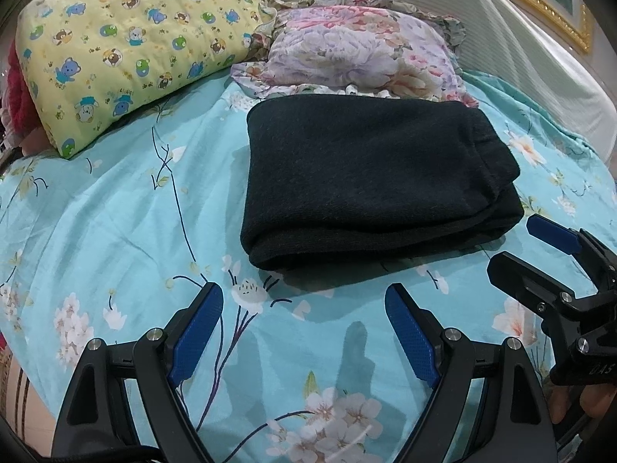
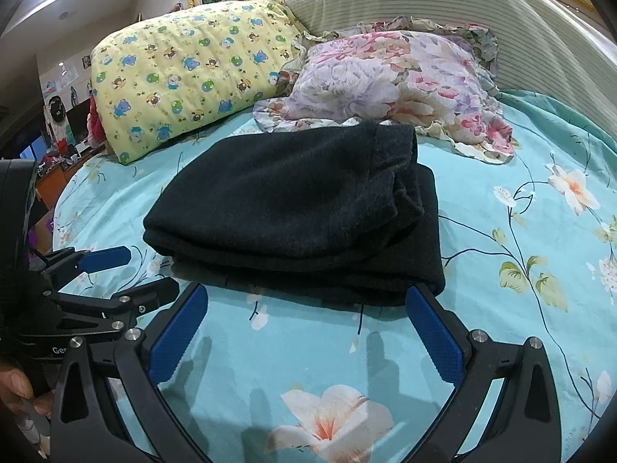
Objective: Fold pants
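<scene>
1. The left gripper (image 1: 304, 301) hangs spread wide with nothing between its blue pads, just short of the near edge of the pants (image 1: 370, 185).
2. The right gripper (image 2: 308, 305) is likewise spread wide and empty, its right finger nearly at the near right corner of the pants.
3. The pants lie folded into a dark stacked bundle on the turquoise flowered sheet (image 1: 115, 208).
4. Behind the pants a floral pillow (image 1: 362, 54) touches their far edge; a yellow bear-print pillow (image 1: 131, 42) sits left of that.
5. Nothing lies between grippers and pants.
</scene>
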Demonstrator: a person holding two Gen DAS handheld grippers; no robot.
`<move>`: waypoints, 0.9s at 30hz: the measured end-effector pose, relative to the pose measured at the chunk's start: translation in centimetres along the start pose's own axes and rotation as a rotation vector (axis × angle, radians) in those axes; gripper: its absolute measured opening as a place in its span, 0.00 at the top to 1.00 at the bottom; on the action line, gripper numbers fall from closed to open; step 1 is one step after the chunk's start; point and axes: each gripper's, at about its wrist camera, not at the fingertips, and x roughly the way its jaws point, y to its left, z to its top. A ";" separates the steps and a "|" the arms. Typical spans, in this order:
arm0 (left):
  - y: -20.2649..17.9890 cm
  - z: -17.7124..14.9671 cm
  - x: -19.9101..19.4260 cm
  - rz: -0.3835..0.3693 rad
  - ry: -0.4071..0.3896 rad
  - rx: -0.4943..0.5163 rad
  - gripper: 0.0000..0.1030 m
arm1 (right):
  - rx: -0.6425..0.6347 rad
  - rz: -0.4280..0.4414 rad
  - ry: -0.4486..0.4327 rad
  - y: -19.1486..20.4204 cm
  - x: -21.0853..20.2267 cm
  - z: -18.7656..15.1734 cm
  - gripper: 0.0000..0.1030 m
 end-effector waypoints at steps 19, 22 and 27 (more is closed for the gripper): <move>0.1 0.2 -2.1 -0.002 -0.032 0.020 0.15 | -0.021 0.005 -0.037 0.8 -1.9 0.9 0.01; 0.1 0.2 -2.1 -0.003 -0.033 0.021 0.15 | -0.022 0.006 -0.040 0.9 -2.0 1.0 0.01; 0.2 0.3 -2.2 -0.006 -0.033 0.025 0.15 | -0.022 0.006 -0.043 0.9 -2.2 1.0 0.01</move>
